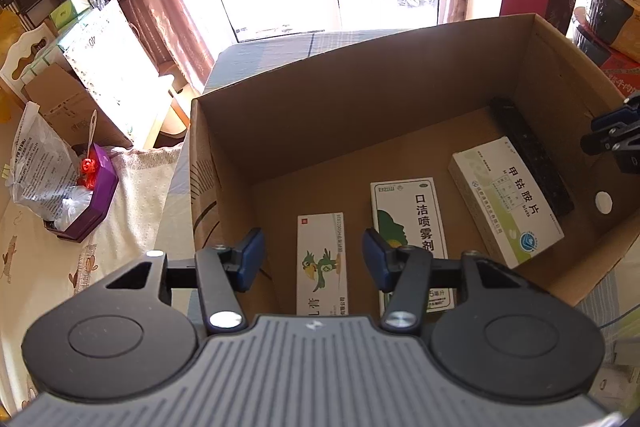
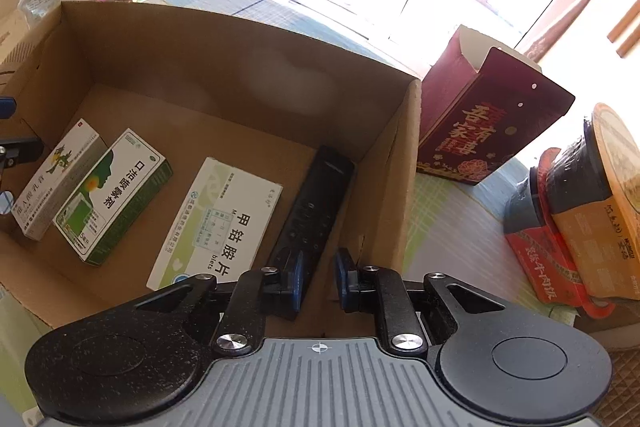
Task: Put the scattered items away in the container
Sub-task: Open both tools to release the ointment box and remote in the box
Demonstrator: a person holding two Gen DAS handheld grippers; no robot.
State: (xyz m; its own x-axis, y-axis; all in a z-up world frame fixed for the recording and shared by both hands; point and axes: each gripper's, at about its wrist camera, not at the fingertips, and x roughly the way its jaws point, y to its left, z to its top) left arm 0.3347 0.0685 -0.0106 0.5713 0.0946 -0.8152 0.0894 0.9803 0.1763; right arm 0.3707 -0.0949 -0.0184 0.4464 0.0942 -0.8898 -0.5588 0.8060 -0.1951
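Left gripper (image 1: 313, 259) jaws spread wide, nothing between them, pointing down; right gripper (image 2: 319, 277) jaws parted narrower, also holding nothing, tilted down and slightly left.

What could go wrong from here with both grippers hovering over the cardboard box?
1. The right gripper hangs open just above the black remote, close to the cardboard box wall; dropping lower could knock the remote or catch the rim.
2. The left gripper is open over the parrot box and the green spray box; a careless pass might shove them askew.
3. The stacked noodle bowls outside look tilted and may topple if bumped.
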